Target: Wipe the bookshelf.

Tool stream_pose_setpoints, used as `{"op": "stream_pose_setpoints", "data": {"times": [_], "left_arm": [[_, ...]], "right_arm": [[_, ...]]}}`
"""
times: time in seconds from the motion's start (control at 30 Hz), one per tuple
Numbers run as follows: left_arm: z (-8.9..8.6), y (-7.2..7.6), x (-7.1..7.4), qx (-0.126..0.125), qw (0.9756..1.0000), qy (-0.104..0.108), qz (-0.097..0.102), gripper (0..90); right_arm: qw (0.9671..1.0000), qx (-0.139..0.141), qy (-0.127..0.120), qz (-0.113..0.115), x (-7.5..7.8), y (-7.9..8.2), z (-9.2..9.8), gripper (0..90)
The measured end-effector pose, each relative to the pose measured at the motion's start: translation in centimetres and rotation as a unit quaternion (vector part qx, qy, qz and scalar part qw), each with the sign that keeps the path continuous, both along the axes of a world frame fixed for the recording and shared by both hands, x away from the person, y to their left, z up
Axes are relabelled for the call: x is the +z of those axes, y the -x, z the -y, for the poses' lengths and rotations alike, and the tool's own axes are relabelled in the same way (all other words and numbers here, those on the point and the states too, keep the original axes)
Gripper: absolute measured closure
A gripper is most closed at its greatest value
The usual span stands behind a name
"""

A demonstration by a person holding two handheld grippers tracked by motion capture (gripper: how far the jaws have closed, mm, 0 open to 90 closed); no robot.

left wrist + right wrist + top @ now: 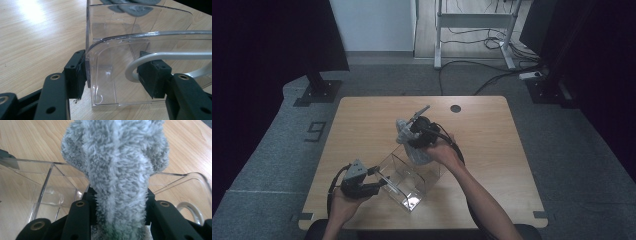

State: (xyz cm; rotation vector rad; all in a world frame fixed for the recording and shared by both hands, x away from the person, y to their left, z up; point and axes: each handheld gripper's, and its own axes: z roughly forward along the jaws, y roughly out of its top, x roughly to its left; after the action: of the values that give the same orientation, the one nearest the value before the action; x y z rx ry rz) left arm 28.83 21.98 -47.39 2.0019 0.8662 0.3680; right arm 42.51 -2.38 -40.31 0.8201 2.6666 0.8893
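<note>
A pale wood-grain tabletop [362, 125] with rounded corners carries the things. A small dark round hole [455, 108] sits near its far edge, right of the middle. Directly on the tabletop stands a clear plastic box [409, 192], open at the top and divided into compartments, set slantwise toward the near side. A white handle [175, 56] lies along its near wall.

Both grippers [379, 184] [412, 127] are black, their flat jaw links studded with brass-ringed screw holes, the left topped by a grey three-cornered plate, each trailing a black cable.
</note>
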Motion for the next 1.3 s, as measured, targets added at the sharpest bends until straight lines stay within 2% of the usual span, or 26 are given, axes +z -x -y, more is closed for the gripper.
{"op": "stream_pose_setpoints", "data": {"times": [0.43,1.3], "left_arm": [[0.1,0.0,0.0,0.009,0.9999,0.002,-0.010,41.8],[0.1,0.0,0.0,0.009,0.9999,0.001,-0.010,41.8]], "right_arm": [[1.0000,0.002,-0.005,-0.003,0.0,0.7,1.2,62.9],[0.9995,0.003,-0.029,-0.007,-0.6,4.5,6.7,62.4]]}}
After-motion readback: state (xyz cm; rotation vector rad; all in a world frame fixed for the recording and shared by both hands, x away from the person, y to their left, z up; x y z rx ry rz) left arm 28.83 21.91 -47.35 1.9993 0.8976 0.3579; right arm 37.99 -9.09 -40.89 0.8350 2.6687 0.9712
